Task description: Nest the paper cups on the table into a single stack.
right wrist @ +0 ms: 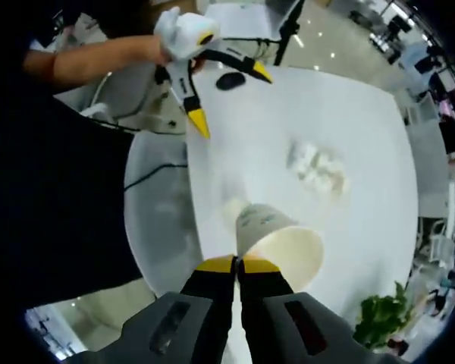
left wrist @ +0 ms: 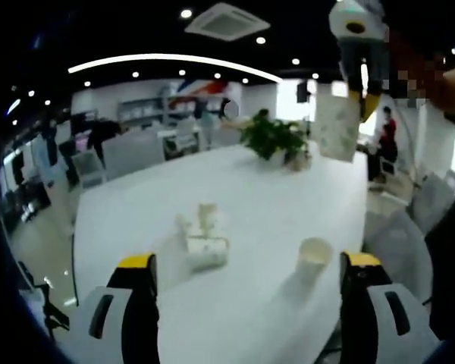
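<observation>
Right gripper (right wrist: 237, 264) pinches a paper cup (right wrist: 277, 241) by its rim, lifted above the table (right wrist: 364, 129). Left gripper (left wrist: 248, 274) jaws spread wide, holding nothing. Loose cups (left wrist: 203, 241) and one upright cup (left wrist: 315, 256) sit ahead; potted plant (left wrist: 273, 139) beyond.

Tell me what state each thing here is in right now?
Left gripper: open, holding nothing, above the table.
Right gripper: shut on the held cup's rim.
Held cup: lifted off the table, tilted.
Single cup: upright on the table, alone.
Cup cluster: unstacked; at least one lies on its side.
</observation>
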Action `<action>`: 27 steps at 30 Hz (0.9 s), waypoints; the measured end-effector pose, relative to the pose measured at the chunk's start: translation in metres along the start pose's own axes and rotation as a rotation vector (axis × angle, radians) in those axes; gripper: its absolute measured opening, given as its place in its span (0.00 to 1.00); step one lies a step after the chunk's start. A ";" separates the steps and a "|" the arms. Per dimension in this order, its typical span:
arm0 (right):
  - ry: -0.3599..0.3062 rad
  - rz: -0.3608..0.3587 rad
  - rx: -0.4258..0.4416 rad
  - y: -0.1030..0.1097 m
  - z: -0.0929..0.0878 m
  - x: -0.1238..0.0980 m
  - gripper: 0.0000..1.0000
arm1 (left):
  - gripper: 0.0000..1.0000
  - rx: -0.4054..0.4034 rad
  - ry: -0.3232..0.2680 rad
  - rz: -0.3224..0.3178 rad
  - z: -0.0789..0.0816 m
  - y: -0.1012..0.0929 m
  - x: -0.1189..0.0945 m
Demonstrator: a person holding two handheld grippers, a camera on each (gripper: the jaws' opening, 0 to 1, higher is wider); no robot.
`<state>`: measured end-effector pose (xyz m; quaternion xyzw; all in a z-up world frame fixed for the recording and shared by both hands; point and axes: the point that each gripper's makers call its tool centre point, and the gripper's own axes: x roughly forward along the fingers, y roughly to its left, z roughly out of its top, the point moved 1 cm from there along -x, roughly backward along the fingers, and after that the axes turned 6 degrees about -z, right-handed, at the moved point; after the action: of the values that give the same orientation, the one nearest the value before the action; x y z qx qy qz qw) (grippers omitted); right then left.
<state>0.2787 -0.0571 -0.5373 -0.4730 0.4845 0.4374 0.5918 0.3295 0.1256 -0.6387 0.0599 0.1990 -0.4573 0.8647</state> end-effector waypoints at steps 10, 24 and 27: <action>0.022 0.026 0.011 0.009 0.002 0.021 0.00 | 0.99 -0.006 0.003 -0.010 -0.003 -0.002 0.003; 0.065 0.066 0.042 0.022 0.001 0.065 0.00 | 0.99 -0.013 0.013 -0.009 -0.013 0.003 -0.002; 0.071 0.074 0.048 0.025 0.002 0.072 0.00 | 0.99 -0.013 0.015 -0.010 -0.013 0.003 -0.002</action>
<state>0.2656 -0.0470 -0.6115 -0.4556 0.5327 0.4304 0.5688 0.3272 0.1327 -0.6503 0.0567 0.2086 -0.4597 0.8614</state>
